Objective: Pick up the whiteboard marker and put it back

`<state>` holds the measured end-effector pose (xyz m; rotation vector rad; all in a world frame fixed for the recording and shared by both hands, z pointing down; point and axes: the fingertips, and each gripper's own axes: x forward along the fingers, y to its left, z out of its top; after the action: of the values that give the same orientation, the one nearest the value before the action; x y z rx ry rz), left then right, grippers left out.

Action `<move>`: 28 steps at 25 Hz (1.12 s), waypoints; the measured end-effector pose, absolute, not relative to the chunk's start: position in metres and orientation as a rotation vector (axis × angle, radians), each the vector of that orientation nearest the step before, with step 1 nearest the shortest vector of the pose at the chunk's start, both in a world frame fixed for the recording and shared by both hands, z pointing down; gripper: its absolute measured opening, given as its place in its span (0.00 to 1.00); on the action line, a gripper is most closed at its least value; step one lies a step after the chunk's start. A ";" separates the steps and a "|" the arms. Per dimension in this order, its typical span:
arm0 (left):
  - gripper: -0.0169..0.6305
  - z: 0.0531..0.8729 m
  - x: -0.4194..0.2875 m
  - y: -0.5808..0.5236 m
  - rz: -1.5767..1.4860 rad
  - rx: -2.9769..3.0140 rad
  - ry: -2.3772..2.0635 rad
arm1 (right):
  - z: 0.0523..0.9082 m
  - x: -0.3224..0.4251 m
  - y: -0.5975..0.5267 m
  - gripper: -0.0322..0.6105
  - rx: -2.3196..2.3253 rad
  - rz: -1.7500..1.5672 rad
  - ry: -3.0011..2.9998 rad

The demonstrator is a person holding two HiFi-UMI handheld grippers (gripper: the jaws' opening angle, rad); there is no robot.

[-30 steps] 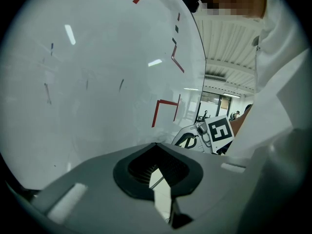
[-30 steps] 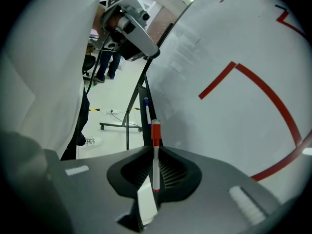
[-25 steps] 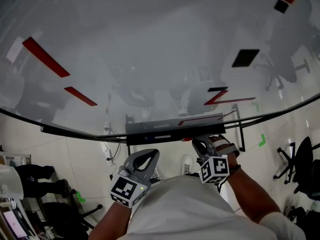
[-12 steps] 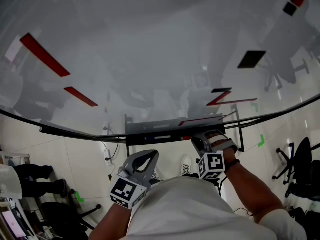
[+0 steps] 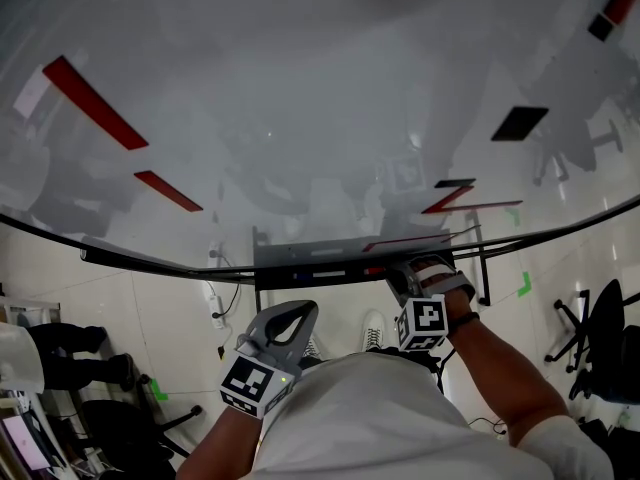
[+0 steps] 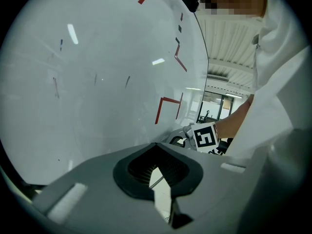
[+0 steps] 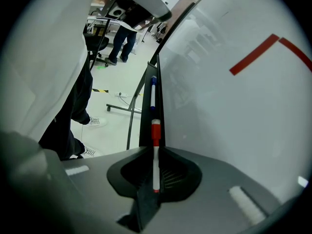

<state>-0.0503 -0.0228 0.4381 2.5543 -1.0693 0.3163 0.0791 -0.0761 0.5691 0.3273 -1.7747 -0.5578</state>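
Glossy whiteboard [image 5: 300, 118] filling the view, tray [image 5: 320, 260] at 6 o'clock; right tool [image 7: 155, 182] clamped on whiteboard marker [image 7: 155, 152], poised over tray, likely only release left; left tool [image 6: 158, 179] closed, empty.

My claw [image 7: 155, 152] is closed on the whiteboard marker [image 7: 155, 130], white-bodied and red-capped, lying along the dark tray [image 7: 144, 126] under the whiteboard [image 7: 234, 121]. A blue-tipped marker [image 7: 152, 94] rests farther along the tray.
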 end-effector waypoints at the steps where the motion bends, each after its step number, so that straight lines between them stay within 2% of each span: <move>1: 0.05 0.438 -0.050 -0.023 0.316 2.552 -1.067 | 0.570 0.079 -0.077 0.10 0.327 -0.557 -1.774; 19: 0.05 0.444 -0.053 -0.022 0.325 2.529 -1.060 | 0.579 0.075 -0.081 0.11 0.313 -0.528 -1.768; 22: 0.05 0.444 -0.053 -0.023 0.327 2.528 -1.063 | 0.576 0.074 -0.082 0.18 0.329 -0.510 -1.775; 28: 0.05 0.442 -0.049 -0.023 0.314 2.531 -1.048 | 0.578 0.075 -0.079 0.18 0.326 -0.492 -1.784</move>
<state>-0.0495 -0.0231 0.4417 2.5310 -1.0479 0.3137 0.0754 -0.0793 0.5782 0.3257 -1.7844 -0.4922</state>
